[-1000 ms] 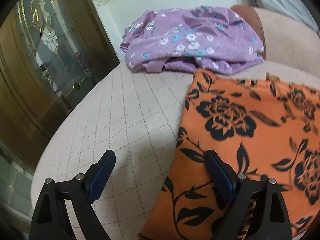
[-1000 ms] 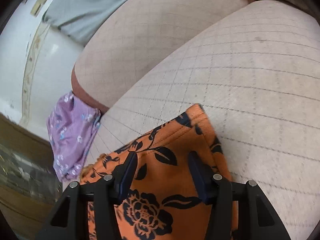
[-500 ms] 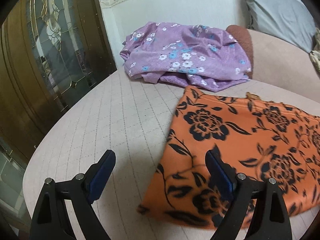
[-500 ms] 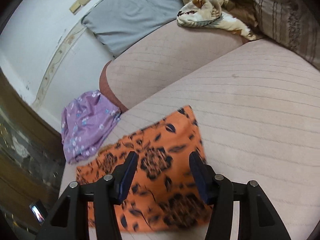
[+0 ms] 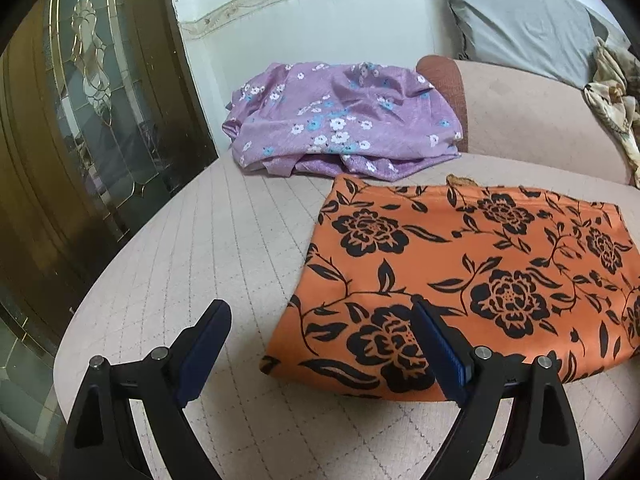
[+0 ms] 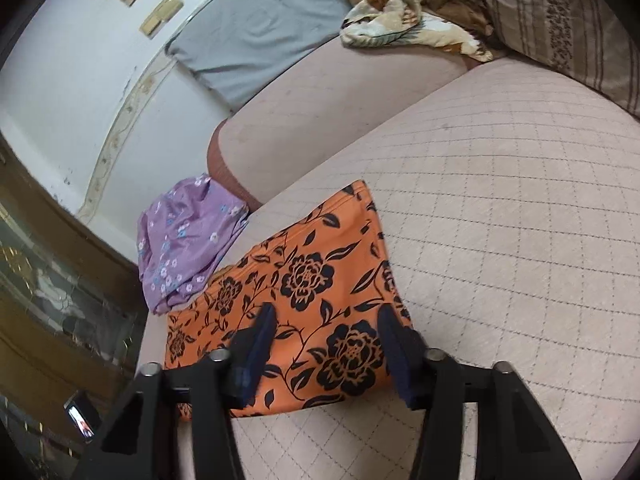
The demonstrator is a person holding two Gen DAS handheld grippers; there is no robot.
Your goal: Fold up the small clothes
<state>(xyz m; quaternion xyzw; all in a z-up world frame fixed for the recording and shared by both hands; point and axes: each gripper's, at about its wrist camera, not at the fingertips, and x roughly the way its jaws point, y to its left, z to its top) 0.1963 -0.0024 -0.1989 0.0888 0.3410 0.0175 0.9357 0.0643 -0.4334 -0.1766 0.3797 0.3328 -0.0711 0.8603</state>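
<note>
step: orange floral garment lies folded flat near sofa seat's front edge, fold looks finished | left gripper fingers wide apart, empty | right gripper fingers closing, nothing between | next: likely fetch purple floral garment at seat's back corner

Your right gripper hangs over the folded orange cloth near the cushion's front-left corner, jaws closing on nothing.
</note>
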